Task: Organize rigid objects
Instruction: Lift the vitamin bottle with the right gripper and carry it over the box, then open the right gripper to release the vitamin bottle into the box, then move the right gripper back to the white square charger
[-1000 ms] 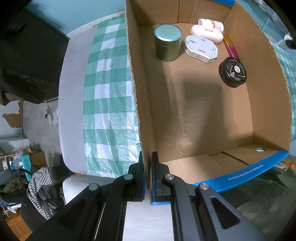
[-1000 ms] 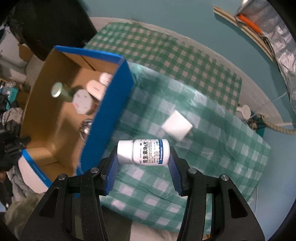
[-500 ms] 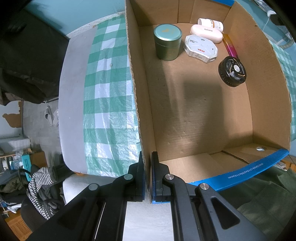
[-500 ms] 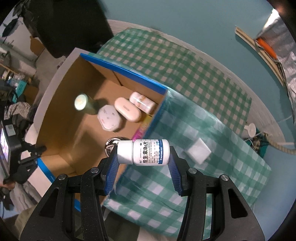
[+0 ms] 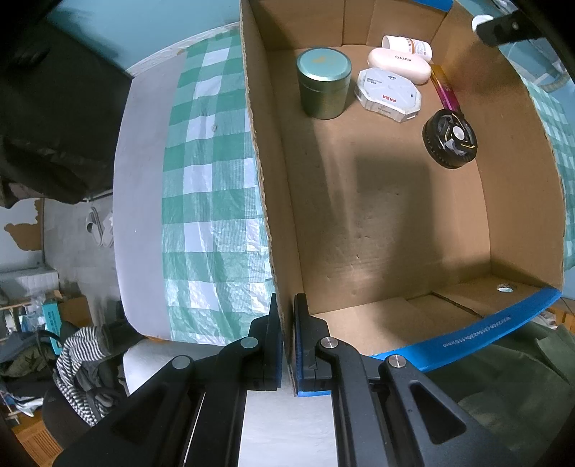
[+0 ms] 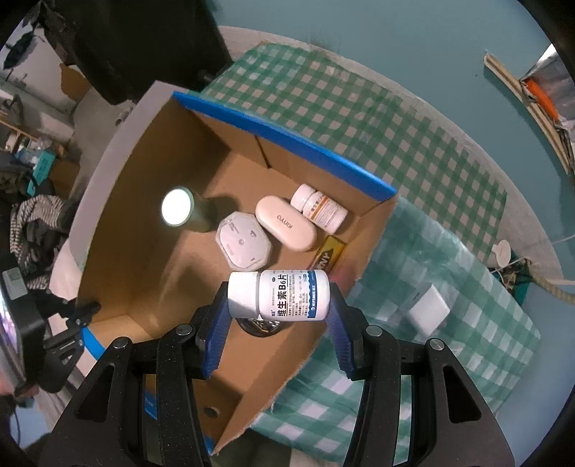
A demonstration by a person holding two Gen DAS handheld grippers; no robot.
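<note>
My right gripper (image 6: 278, 316) is shut on a white pill bottle (image 6: 278, 295) with a blue-banded label, held sideways above the open cardboard box (image 6: 143, 151). My left gripper (image 5: 285, 345) is shut on the box's near left wall (image 5: 266, 201). Inside the box lie a green tin (image 5: 323, 86), a white octagonal case (image 5: 388, 94), a white oval case (image 5: 399, 65), a small pill bottle (image 5: 408, 46), a pink-yellow bar (image 5: 445, 91) and a black round fan (image 5: 451, 138). The right gripper's tip (image 5: 503, 25) shows at the top right of the left wrist view.
The box stands on a green-and-white checked cloth (image 6: 431, 151) over a table. A white square pad (image 6: 429, 309) lies on the cloth right of the box. Clutter and striped clothing (image 5: 82, 355) lie on the floor beyond the table edge.
My right gripper has carried the pill bottle from over the cloth to above the box interior. The left gripper and the box have stayed put.
</note>
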